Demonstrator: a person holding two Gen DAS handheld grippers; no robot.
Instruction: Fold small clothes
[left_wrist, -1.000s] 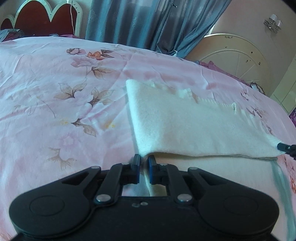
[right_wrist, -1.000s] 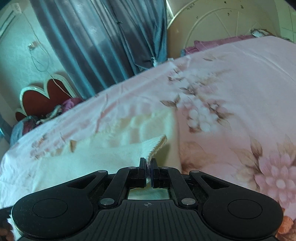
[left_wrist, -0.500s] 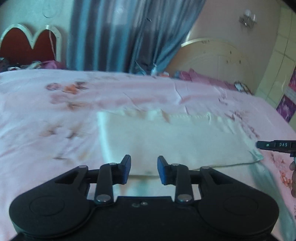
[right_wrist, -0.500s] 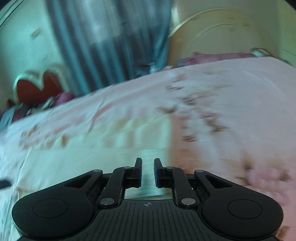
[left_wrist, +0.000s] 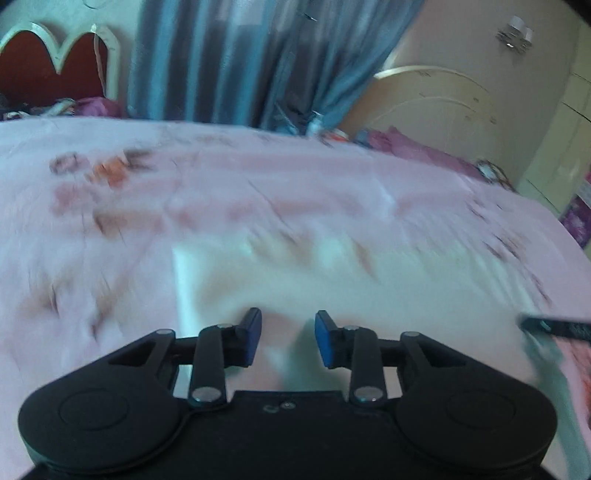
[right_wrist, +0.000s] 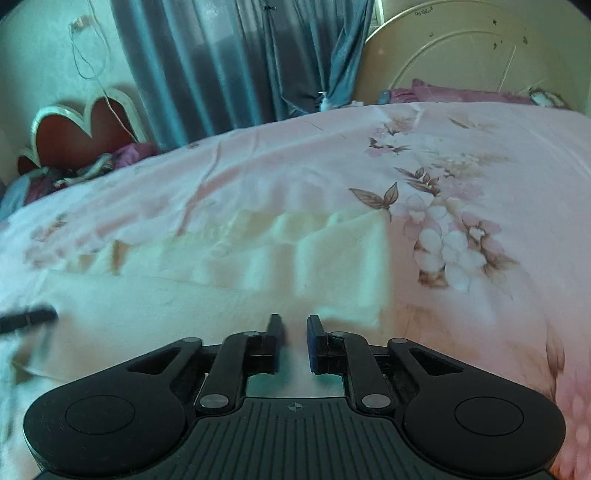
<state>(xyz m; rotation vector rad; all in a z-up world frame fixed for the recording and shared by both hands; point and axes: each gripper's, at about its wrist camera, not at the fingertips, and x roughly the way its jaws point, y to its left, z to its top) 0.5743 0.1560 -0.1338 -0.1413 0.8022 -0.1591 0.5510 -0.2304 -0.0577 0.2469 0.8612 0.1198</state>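
Observation:
A cream cloth lies folded in a long band on the pink flowered bed sheet; the left wrist view is blurred. My left gripper hangs just short of the cloth's near edge, open, with nothing between its blue pads. In the right wrist view the same cloth lies flat with its right end in front of my right gripper, which stands slightly open and empty. Each view shows the other gripper's black fingertip at its side edge: the right one and the left one.
Blue curtains hang behind the bed. A red heart-shaped headboard and crumpled clothes sit at the far left. A cream round panel and purple fabric stand at the far right.
Both grippers were shut on the cloth's near edge a second ago. They have let it go and pulled back toward me, so the folded cloth now lies flat farther ahead.

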